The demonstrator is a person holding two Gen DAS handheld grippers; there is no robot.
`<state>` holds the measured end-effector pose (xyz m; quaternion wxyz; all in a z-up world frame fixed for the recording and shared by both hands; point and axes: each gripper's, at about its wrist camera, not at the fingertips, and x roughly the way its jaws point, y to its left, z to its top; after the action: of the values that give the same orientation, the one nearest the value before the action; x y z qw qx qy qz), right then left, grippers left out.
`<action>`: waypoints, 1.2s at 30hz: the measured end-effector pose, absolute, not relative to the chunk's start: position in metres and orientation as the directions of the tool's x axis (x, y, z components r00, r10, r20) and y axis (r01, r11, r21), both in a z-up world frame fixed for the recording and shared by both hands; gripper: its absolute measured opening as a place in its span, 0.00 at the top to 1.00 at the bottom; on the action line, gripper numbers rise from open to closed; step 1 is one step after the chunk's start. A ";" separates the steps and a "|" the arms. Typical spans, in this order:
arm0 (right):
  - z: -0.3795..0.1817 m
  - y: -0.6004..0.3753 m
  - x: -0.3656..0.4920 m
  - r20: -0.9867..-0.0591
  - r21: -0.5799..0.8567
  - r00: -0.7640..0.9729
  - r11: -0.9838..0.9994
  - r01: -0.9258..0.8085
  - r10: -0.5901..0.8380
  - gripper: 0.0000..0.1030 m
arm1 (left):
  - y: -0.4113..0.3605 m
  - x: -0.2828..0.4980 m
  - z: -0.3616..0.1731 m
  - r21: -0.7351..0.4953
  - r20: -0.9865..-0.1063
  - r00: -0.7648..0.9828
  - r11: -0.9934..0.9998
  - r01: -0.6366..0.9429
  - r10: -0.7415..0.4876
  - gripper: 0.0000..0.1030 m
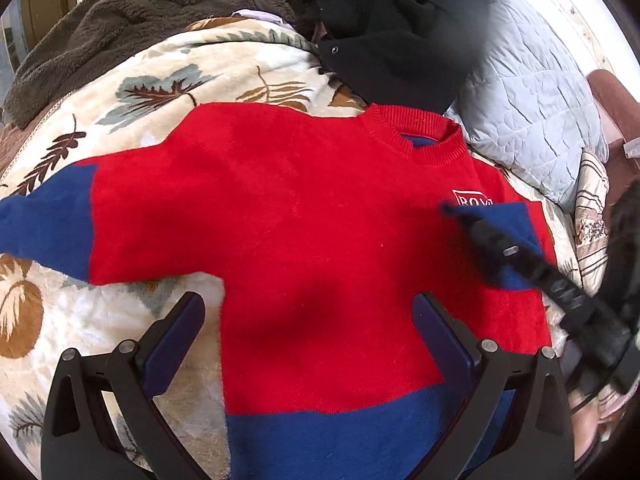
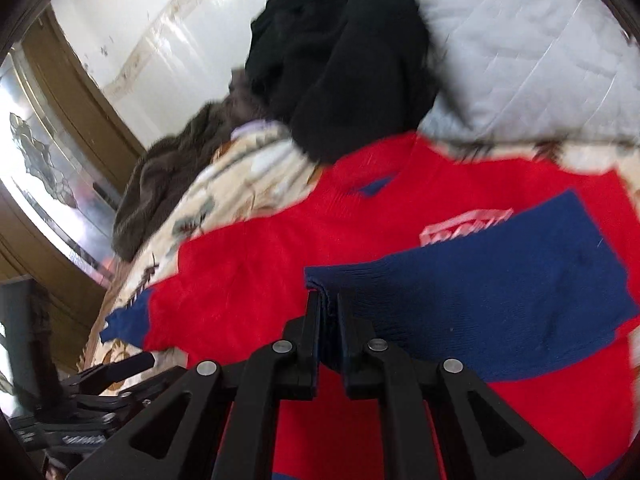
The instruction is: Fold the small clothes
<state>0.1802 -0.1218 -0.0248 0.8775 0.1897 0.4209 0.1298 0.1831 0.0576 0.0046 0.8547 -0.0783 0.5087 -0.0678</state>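
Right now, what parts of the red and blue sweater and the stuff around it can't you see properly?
- Sweater logo: left wrist view, the folded blue sleeve covers its end; right wrist view, blurred.
- Sweater hem: left wrist view, cut off by the bottom edge and left gripper.
- Black clothes: which garments, unclear in both views.
- Right gripper: pad contact on the cuff, blurred.

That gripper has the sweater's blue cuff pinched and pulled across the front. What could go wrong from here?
1. The right gripper holds only the edge of the blue cuff; it could slip out before the sleeve lies flat.
2. The red sweater lies on a soft floral blanket, so tugging might drag or wrinkle it.
3. The open left gripper hovers over the hem and could snag it.
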 end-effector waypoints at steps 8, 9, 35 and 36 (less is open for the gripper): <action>-0.025 -0.147 0.158 -0.667 0.507 0.605 0.860 -0.059 0.434 0.66 | 0.039 0.180 0.005 -0.273 -0.853 0.446 0.960 0.063 -0.272 0.00; -0.021 -0.157 0.151 -0.654 0.507 0.624 0.860 -0.058 0.428 0.64 | 0.034 0.181 0.004 -0.286 -0.852 0.439 0.956 0.065 -0.285 0.00; -0.053 -0.338 0.077 -0.629 0.582 0.724 0.789 0.198 0.283 0.56 | -0.061 0.221 -0.040 -0.624 -0.752 0.412 0.757 -0.193 -0.515 0.71; -0.054 -0.341 0.078 -0.631 0.585 0.724 0.784 0.207 0.279 0.56 | -0.060 0.225 -0.040 -0.636 -0.743 0.403 0.751 -0.177 -0.534 0.97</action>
<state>0.0778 -0.3405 -0.0540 0.8686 0.3280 0.3708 0.0207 0.2249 -0.0604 -0.0403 0.7687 -0.3330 0.5336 -0.1163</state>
